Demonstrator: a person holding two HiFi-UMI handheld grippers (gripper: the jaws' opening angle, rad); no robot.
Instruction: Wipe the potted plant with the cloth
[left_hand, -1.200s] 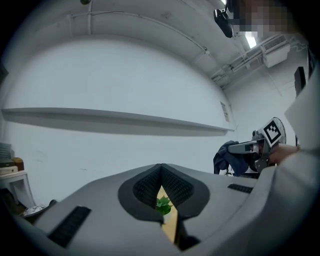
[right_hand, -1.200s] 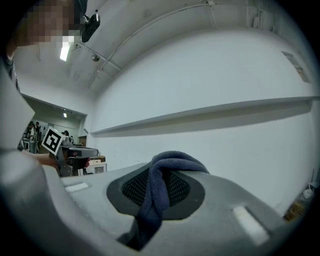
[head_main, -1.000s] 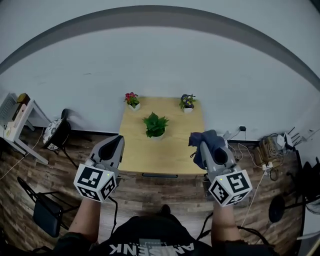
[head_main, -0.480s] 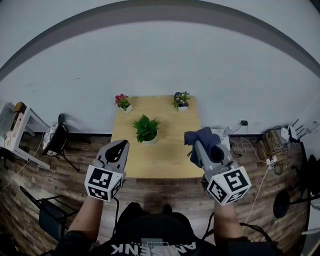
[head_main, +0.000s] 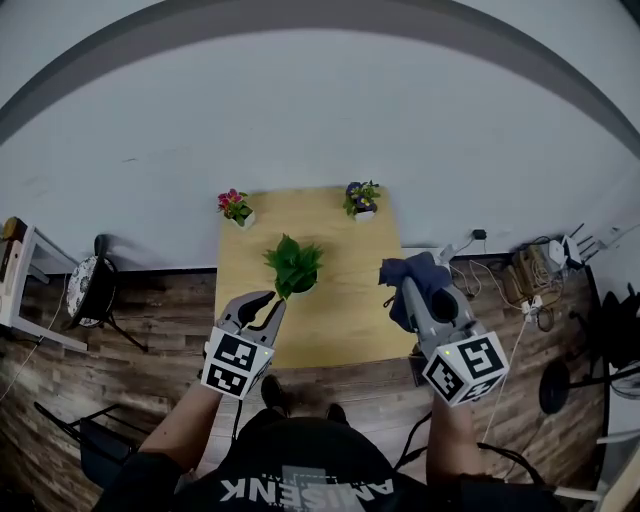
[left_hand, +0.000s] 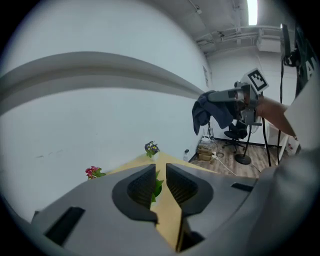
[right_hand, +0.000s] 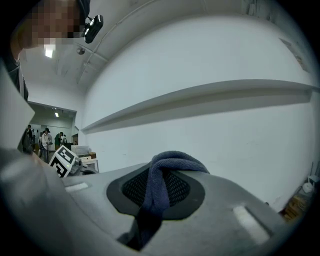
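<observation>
Clamping the dark blue cloth (right_hand: 170, 160) between the pads of the right gripper (right_hand: 158, 188), jaws closed tight on it, with a fold humping over the top and a tail hanging toward six o'clock. Parting the jaws of the left gripper (left_hand: 160, 173) just now to a narrow slot, pressing on nothing, framing only green leaves of the potted plant (head_main: 293, 266) beyond the tips. Pointing that left gripper toward one o'clock in the head view, tips near the plant's pot, contact impossible to judge. Holding the right gripper and cloth above the right edge of the wooden table (head_main: 340, 322), at three o'clock of the plant and apart from it. Showing the plant upright on the table, left of centre, with a pink-flowered pot (head_main: 236, 207) at eleven o'clock of it by the far left corner and a purple-flowered pot (head_main: 359, 197) at one o'clock by the far right corner, both well apart from it.
</observation>
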